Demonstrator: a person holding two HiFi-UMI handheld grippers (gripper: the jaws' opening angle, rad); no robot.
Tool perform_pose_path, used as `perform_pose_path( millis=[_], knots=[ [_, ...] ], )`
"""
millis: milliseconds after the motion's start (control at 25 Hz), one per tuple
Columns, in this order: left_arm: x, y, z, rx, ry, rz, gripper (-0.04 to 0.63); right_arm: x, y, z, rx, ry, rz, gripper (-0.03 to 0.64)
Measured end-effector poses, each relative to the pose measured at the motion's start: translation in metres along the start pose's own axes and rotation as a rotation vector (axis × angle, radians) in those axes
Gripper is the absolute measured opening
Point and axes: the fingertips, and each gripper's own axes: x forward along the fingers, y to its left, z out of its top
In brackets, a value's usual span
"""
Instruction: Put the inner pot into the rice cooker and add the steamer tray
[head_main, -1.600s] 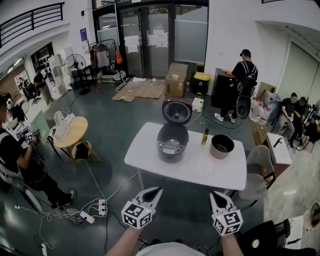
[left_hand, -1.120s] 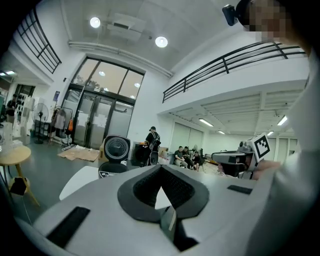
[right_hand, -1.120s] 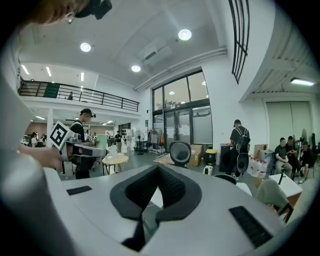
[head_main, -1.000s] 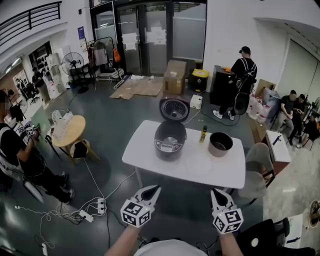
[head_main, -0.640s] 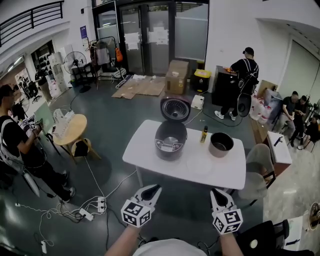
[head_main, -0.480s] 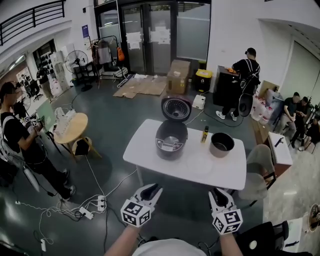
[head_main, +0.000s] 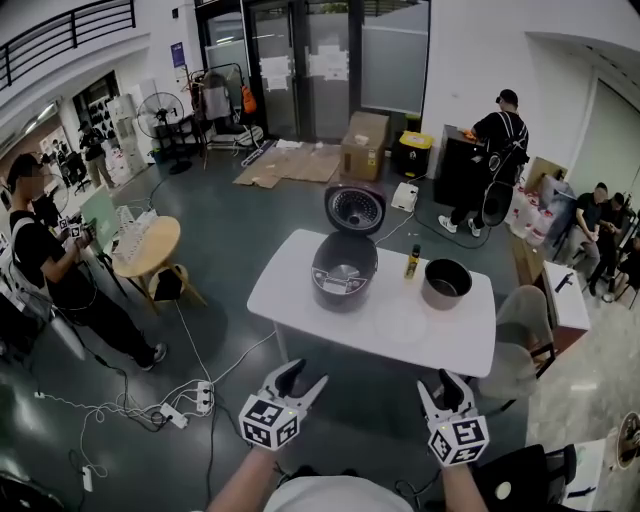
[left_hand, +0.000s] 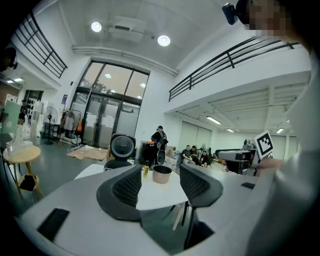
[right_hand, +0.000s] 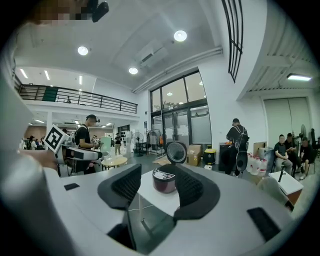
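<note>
Both pairs of jaws have just swung from closed to wide apart. Head view: the left gripper (head_main: 303, 377) and right gripper (head_main: 444, 385) hang empty, well short of the open rice cooker (head_main: 344, 272). The inner pot (head_main: 446, 283) stands right of it on the white table (head_main: 300, 300). Left gripper view: that pot looks rigid, smooth and likely slippery, so pinch its rim. Right gripper view: grey floor, with people beyond the cooker.

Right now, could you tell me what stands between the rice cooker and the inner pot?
A small bottle stands between the rice cooker and the inner pot, clearest in the head view.
</note>
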Motion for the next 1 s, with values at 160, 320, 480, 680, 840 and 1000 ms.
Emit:
perform_pose_path(
  millis=[160, 320, 480, 680, 840, 1000],
  knots=[
    [0.002, -0.004, -0.004, -0.002, 0.004, 0.001, 0.259, -0.004, -0.007, -0.007, 0.003, 0.005, 0.011, 0.236],
    [0.004, -0.008, -0.006, -0.011, 0.002, 0.015, 0.267, -0.008, -0.014, -0.011, 0.010, 0.013, 0.013, 0.236],
    [0.009, -0.010, -0.009, -0.019, 0.006, 0.026, 0.270, -0.007, -0.026, -0.016, 0.024, 0.016, 0.012, 0.236],
    [0.015, -0.002, -0.014, -0.034, 0.023, 0.033, 0.270, 0.002, -0.027, -0.020, 0.042, 0.030, 0.009, 0.235],
    [0.029, 0.003, -0.013, -0.039, 0.027, 0.019, 0.270, 0.014, -0.032, -0.023, 0.047, 0.045, 0.001, 0.235],
    [0.053, 0.018, -0.009, -0.038, 0.028, 0.002, 0.270, 0.036, -0.045, -0.024, 0.050, 0.055, -0.021, 0.235]
  ],
)
